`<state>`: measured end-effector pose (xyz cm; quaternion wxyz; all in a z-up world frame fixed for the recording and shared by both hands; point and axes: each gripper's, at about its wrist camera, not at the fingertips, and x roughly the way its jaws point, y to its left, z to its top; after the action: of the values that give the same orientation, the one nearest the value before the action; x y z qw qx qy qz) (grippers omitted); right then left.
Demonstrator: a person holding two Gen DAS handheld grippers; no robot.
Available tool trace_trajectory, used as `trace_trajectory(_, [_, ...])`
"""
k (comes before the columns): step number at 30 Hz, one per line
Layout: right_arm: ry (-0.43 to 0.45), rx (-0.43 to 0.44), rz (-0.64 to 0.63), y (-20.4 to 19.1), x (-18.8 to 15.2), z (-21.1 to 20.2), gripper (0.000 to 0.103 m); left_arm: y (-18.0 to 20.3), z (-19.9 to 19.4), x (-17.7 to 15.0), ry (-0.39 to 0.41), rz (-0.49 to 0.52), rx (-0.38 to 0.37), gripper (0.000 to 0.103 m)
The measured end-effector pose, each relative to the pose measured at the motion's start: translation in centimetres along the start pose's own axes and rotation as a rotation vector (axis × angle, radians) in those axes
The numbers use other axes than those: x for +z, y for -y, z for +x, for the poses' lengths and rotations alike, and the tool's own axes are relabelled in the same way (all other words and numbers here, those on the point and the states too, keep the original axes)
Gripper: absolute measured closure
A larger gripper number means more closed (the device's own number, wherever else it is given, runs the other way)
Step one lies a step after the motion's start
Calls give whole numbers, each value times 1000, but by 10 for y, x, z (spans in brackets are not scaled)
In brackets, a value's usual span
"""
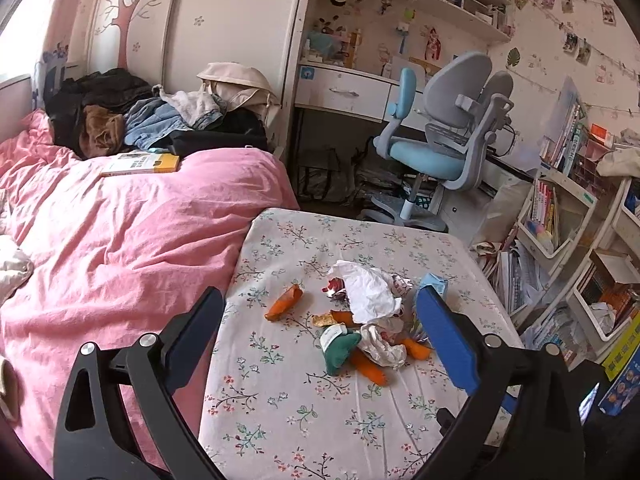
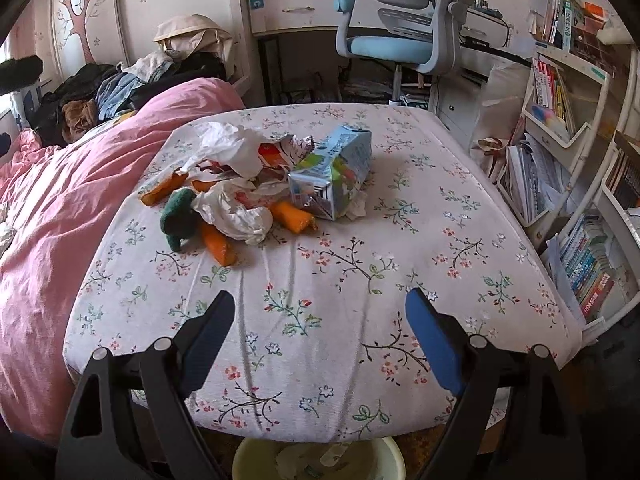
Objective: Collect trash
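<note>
One milk carton [image 2: 334, 170], one green pouch [image 2: 179, 218], one yellow bin [image 2: 248, 458], two desk chairs [image 1: 444, 128].

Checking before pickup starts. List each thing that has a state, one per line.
Left gripper: open, empty.
Right gripper: open, empty.
Milk carton: crushed, lying on its side.
Tissue: crumpled, on the pile.
Bin: below the cushion edge, some trash inside.
Desk drawer: shut.

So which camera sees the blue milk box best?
The right wrist view: the blue milk box lies crumpled and fully in sight there. The left wrist view shows only its top corner behind a gripper finger.
</note>
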<state>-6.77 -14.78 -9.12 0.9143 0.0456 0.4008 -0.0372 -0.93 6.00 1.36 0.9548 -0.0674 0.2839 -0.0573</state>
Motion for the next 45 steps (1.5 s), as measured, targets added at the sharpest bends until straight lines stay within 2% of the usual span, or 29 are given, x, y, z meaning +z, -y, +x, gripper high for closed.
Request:
trace_trajectory(28, [14, 60, 104, 39, -7, -1, 19, 16, 27, -14, -61, 93, 93, 8])
trace_trajectory(45, [15, 97, 188, 81, -10, 4, 19, 29, 41, -24, -102, 154, 108, 8])
